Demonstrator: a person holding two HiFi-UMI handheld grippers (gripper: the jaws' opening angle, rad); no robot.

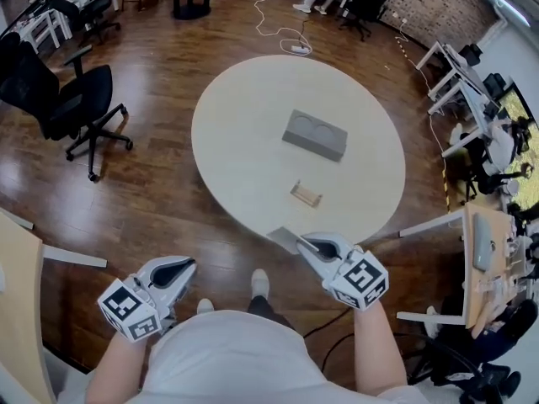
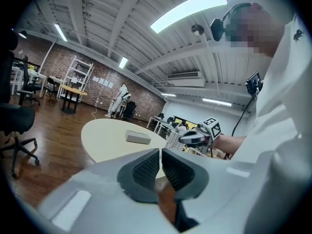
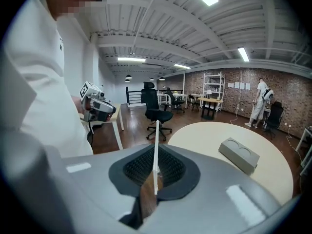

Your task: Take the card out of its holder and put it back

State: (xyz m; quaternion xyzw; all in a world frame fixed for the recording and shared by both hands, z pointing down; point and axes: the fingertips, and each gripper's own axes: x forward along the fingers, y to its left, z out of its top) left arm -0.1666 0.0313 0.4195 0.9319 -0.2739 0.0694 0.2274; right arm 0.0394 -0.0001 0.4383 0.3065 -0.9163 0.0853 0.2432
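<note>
A small wooden card holder [image 1: 306,194] stands empty near the front edge of the round white table [image 1: 244,167]. My right gripper [image 1: 306,244] hovers over the table's front rim, shut on the thin pale card [image 1: 285,239]. In the right gripper view the card [image 3: 156,133] stands edge-on, pinched between the dark pads of that gripper [image 3: 156,154]. My left gripper [image 1: 179,271] hangs low at the left, off the table and above the wooden floor. Its jaws [image 2: 160,152] are shut with nothing between them.
A grey block with two round recesses [image 1: 314,135] lies at the table's middle. A black office chair [image 1: 72,99] stands to the left, and a pale desk top [image 1: 17,310] sits at the near left. Desks crowd the right side [image 1: 472,242]. A cable and power strip [image 1: 299,49] lie on the floor beyond.
</note>
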